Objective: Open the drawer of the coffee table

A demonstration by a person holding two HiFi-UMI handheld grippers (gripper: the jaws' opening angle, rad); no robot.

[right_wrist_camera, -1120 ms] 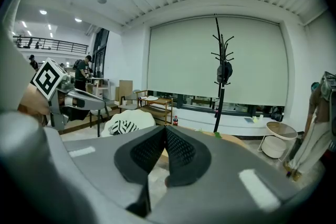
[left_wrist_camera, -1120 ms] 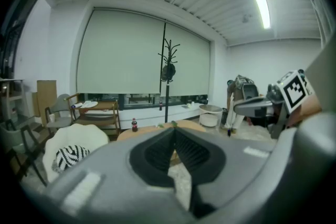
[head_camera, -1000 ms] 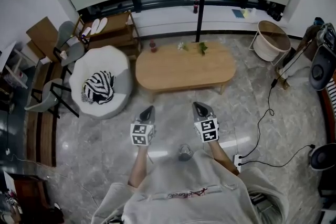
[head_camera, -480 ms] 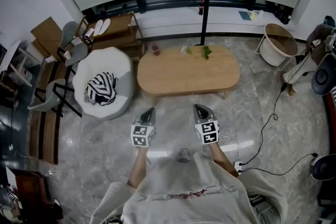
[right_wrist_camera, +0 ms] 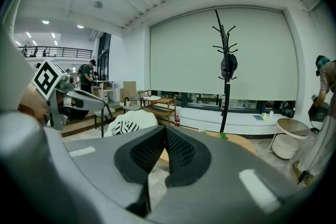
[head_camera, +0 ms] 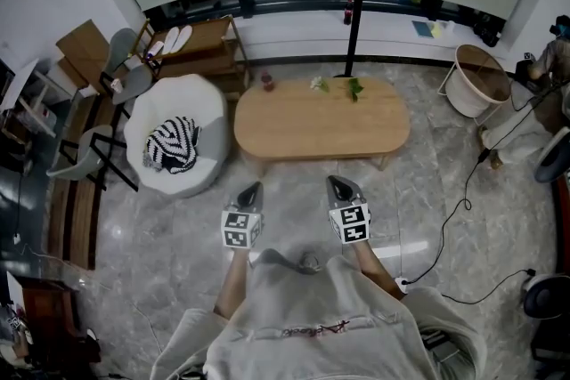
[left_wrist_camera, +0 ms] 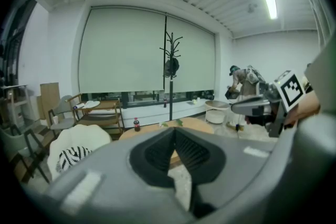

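An oval wooden coffee table (head_camera: 321,125) stands on the marble floor ahead of me; no drawer shows from above. My left gripper (head_camera: 252,189) and right gripper (head_camera: 339,183) hang side by side over the floor, short of the table's near edge, both shut and empty. In the left gripper view the black pads (left_wrist_camera: 157,153) meet in front of the table (left_wrist_camera: 199,123), and the right gripper (left_wrist_camera: 254,106) shows off to the right. In the right gripper view the shut pads (right_wrist_camera: 181,152) sit before the table (right_wrist_camera: 239,143), with the left gripper (right_wrist_camera: 79,101) at the left.
A white round armchair (head_camera: 205,111) with a striped cushion (head_camera: 171,145) stands left of the table. A red bottle (head_camera: 266,82) and small plants (head_camera: 354,88) sit on the table's far edge. Behind are a coat stand (head_camera: 356,9) and a white basket (head_camera: 476,80). A cable (head_camera: 459,214) trails at right.
Both grippers have edged slightly closer to the table's near edge and stay shut. The head view has shifted a little, so the room sits slightly further right.
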